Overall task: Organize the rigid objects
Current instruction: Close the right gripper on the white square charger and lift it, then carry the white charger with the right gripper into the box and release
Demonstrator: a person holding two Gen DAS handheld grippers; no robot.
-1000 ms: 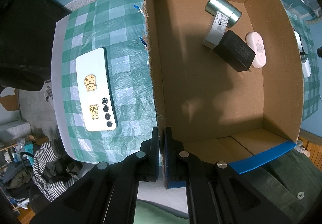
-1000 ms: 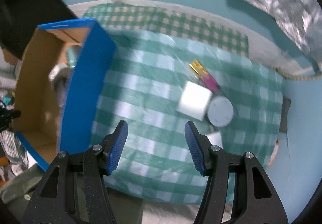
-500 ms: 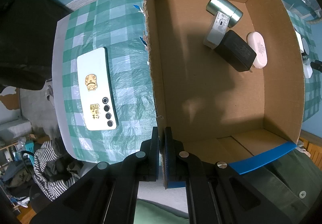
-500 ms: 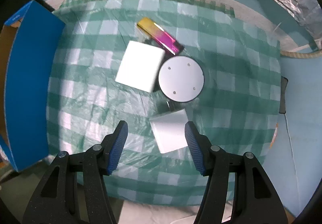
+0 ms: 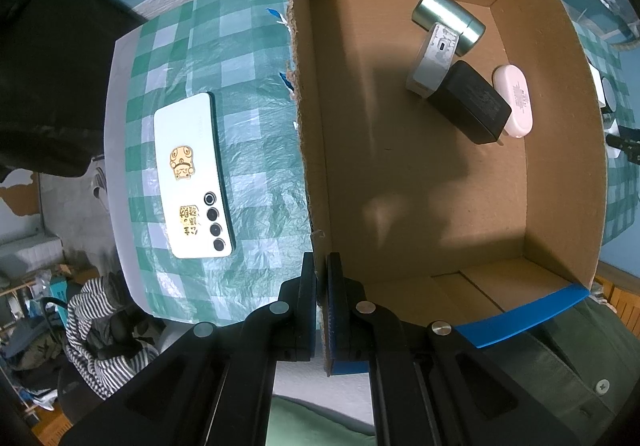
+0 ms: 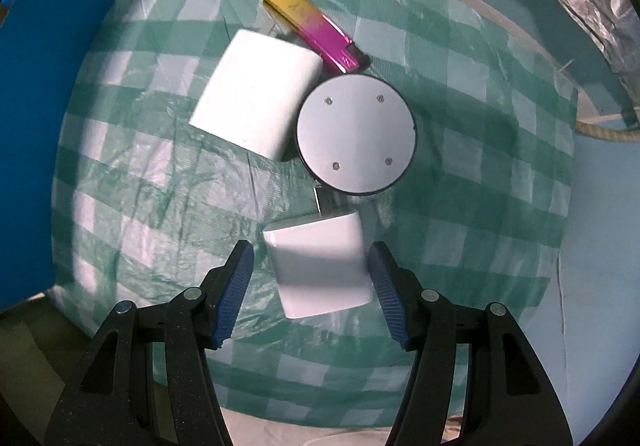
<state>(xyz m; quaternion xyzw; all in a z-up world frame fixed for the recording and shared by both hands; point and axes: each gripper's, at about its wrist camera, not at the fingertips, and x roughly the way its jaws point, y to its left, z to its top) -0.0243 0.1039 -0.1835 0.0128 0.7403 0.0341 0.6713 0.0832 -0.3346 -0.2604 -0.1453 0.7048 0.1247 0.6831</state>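
Two grippers in play. Right gripper [image 6: 310, 288] pointing straight down over the checked cloth [image 6: 168, 181], jaws about half spread and opening, nothing gripped; small white charger [image 6: 320, 264] lying flat between the blue pads [image 6: 234, 292], clear of both, with less gap on the right-hand side. Long axis of the charger running away from the tongs, along the fingers, tilted slightly left at the far end, prongs at that far end; short width therefore set across the jaw line, which looks right for a squeeze from both sides. Just beyond the prongs, a grey round disc [image 6: 356, 133]; beyond and left of it, touching or nearly so, a larger white block [image 6: 256, 93]; farthest, a yellow-to-pink lighter [image 6: 312, 27] lying slantwise. Blue wall of the cardboard box [image 6: 36, 133] well off to the left of the right tongs. Left gripper [image 5: 321, 286] clamped fully on the box's near side wall [image 5: 308, 149], one finger inside, one outside. Right hand clearly the nearer to the charger; left hand occupied steadying the box.
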